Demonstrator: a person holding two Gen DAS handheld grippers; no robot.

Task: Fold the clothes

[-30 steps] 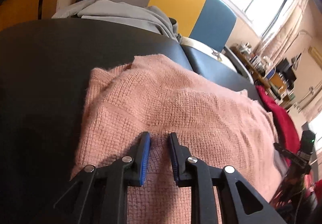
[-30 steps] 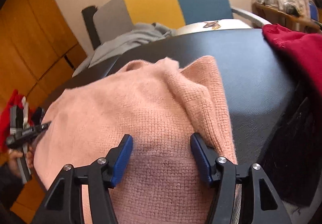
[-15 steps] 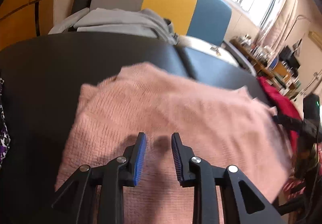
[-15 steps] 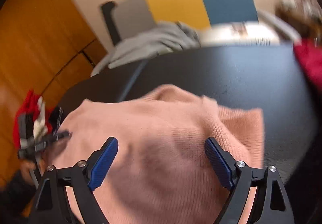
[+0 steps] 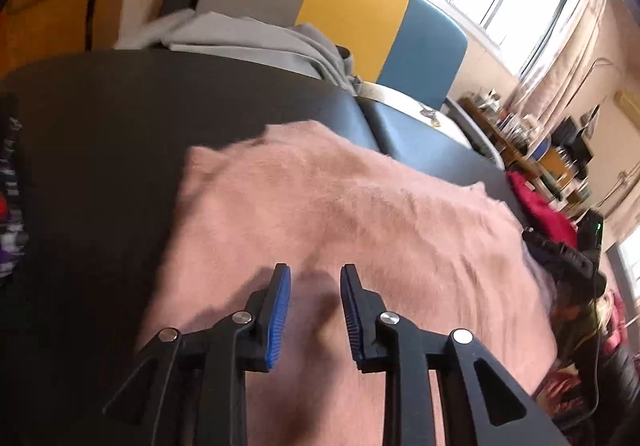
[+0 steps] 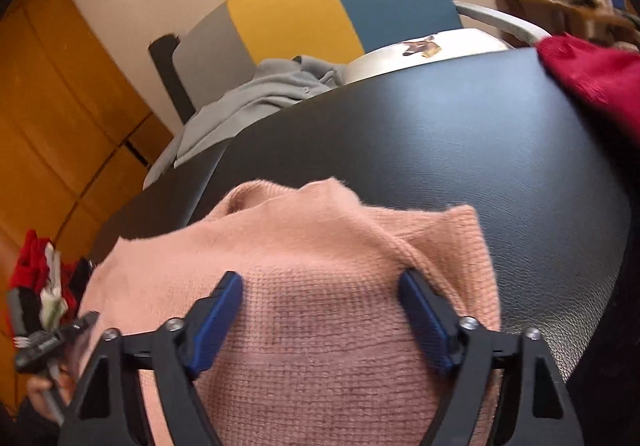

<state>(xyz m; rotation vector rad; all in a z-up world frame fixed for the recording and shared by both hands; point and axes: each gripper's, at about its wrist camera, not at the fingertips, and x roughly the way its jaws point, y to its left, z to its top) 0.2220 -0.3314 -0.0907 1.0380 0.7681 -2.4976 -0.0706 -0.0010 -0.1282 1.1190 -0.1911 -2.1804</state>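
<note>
While the black worktop point(image 6: 460, 149) lies bare toward its far edge, a pink knitted sweater point(image 6: 340, 266) sits folded at its near edge. Above it, the right claw point(image 6: 320, 304) is spread wide; the left claw point(image 5: 315, 288) is narrowly parted, gripping nothing.

– Where are your grippers?
– My left gripper point(image 5: 315, 278) has its fingers a little apart, holding nothing.
– And the right one?
– My right gripper point(image 6: 322, 288) is spread wide, fingers pointing forward.
</note>
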